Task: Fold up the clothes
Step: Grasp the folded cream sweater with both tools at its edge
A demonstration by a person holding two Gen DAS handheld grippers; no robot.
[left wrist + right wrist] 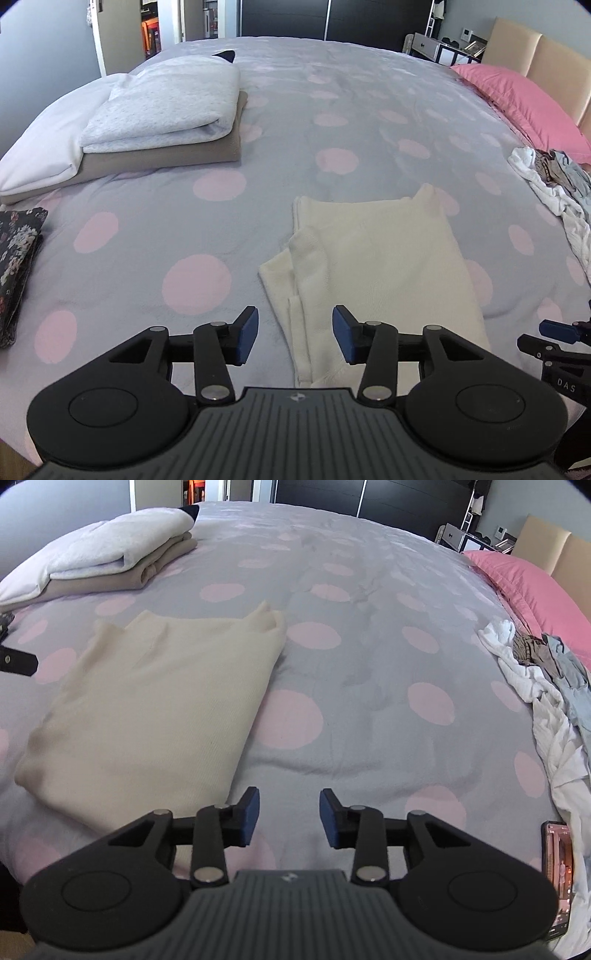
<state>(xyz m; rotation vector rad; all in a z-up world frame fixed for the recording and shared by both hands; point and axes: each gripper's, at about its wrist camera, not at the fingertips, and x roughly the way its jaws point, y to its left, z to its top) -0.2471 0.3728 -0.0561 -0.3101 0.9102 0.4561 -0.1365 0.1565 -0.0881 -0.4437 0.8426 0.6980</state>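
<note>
- The cream garment (373, 266) lies folded on the bed (280, 122), long axis running away from the person.
- The left gripper (294, 334) hovers over its near edge, jaws partly apart, empty.
- The right gripper (289, 818), equally parted and empty, hangs beside its right edge, nearer the unfolded pile (546, 701).

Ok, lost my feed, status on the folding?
Left hand-held gripper open, empty; right too. Cream garment folded flat on the bed. Unfolded pile waiting.
</note>
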